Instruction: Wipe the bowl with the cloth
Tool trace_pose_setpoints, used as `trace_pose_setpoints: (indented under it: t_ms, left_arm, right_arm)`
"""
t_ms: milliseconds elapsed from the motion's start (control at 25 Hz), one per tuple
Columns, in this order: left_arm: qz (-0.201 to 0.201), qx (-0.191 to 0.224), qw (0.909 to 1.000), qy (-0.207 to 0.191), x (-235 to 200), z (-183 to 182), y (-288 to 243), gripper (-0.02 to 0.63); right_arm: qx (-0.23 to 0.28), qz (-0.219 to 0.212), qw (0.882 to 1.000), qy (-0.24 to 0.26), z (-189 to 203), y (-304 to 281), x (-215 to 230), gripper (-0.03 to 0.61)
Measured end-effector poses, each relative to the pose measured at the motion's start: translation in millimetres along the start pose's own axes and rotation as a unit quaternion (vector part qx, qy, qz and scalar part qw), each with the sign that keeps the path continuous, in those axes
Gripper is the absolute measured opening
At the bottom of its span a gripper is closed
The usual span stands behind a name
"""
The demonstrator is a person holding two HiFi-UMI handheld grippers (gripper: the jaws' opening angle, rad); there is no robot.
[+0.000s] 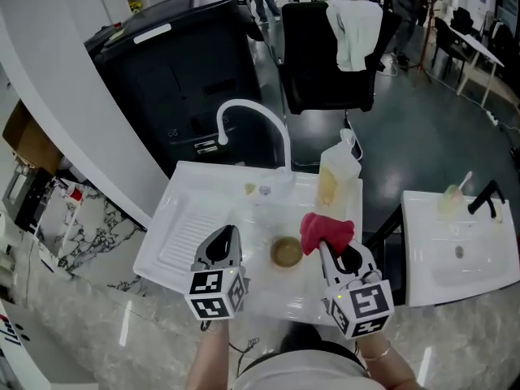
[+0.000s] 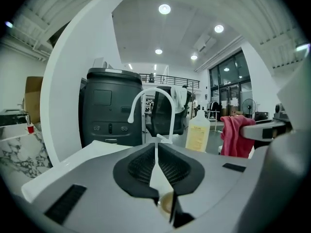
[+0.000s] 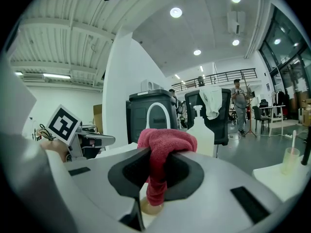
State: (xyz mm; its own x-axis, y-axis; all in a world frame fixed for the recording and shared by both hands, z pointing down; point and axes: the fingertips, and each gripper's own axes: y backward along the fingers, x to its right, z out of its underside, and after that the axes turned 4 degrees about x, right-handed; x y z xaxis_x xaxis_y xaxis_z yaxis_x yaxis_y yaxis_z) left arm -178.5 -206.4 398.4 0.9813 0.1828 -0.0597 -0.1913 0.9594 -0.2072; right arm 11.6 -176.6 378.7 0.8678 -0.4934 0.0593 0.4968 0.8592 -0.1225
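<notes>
While the soft red cloth [image 1: 327, 231] hangs clamped in the right tool [image 1: 331, 250], the small tan bowl [image 1: 286, 252] sits loose in the white sink [image 1: 188, 218], likely light and apt to skid, so the empty, closed left tool [image 1: 225, 238] should pinch its rim.

No readable words or numbers. Only square black-and-white code markers on left cube [image 1: 216, 292] and right cube [image 1: 363, 305], lower centre; bottle [image 1: 337, 177] label, centre, too blurred.
</notes>
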Motion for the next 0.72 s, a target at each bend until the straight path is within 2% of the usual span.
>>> trace_pose_setpoints:
  t_ms: [360,720]
  left_arm:
    - [-0.017,0.031,0.9994,0.007,-5,-14,52,0.025]
    - [-0.023,0.045,0.9986,0.013,-6,-20,76,0.025]
  right_arm:
    - [0.008,-0.012,1.0,0.002,-6,13,-16,0.055]
    - [0.011,-0.021,1.0,0.015,-10,20,-25,0.051]
